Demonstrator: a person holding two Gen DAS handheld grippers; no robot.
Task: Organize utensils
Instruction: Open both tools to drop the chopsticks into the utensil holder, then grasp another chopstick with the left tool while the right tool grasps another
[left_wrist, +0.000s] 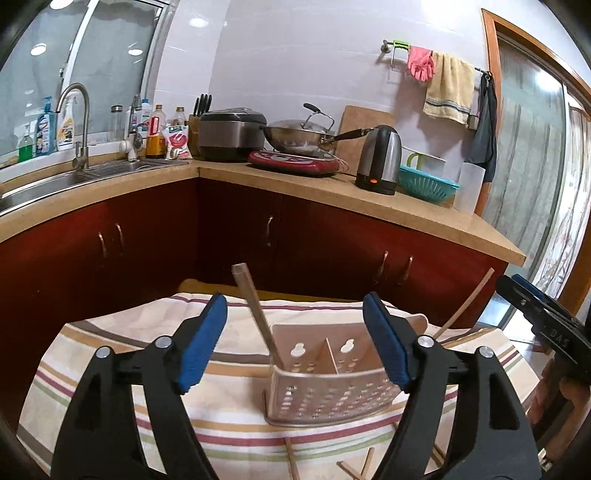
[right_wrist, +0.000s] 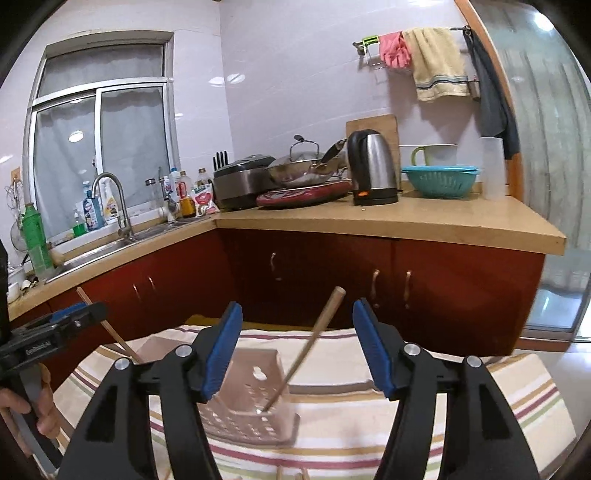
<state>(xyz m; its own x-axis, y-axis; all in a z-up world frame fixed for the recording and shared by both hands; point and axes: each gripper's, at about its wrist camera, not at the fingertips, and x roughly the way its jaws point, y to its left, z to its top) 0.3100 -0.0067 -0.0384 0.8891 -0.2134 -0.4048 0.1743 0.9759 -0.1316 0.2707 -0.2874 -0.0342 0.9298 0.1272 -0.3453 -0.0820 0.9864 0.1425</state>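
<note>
My left gripper (left_wrist: 295, 339) and my right gripper (right_wrist: 295, 347) both stand apart, with nothing between the pads. The perforated utensil holder (left_wrist: 332, 387) stands on the striped cloth (left_wrist: 110, 369) over the tabletop. Two chopsticks (left_wrist: 258, 314) lean inside its compartments, others lie beside it.

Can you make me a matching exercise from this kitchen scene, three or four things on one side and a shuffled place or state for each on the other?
Things:
1. steel electric kettle
2. translucent perforated plastic utensil holder
3. pink rubber gloves
4. teal plastic colander

Places:
A. hanging on the wall rail
B. on the striped cloth
C. on the counter beside the red induction cooker
D. on the counter between kettle and white tumbler

Pairs: 1-C, 2-B, 3-A, 4-D
</note>
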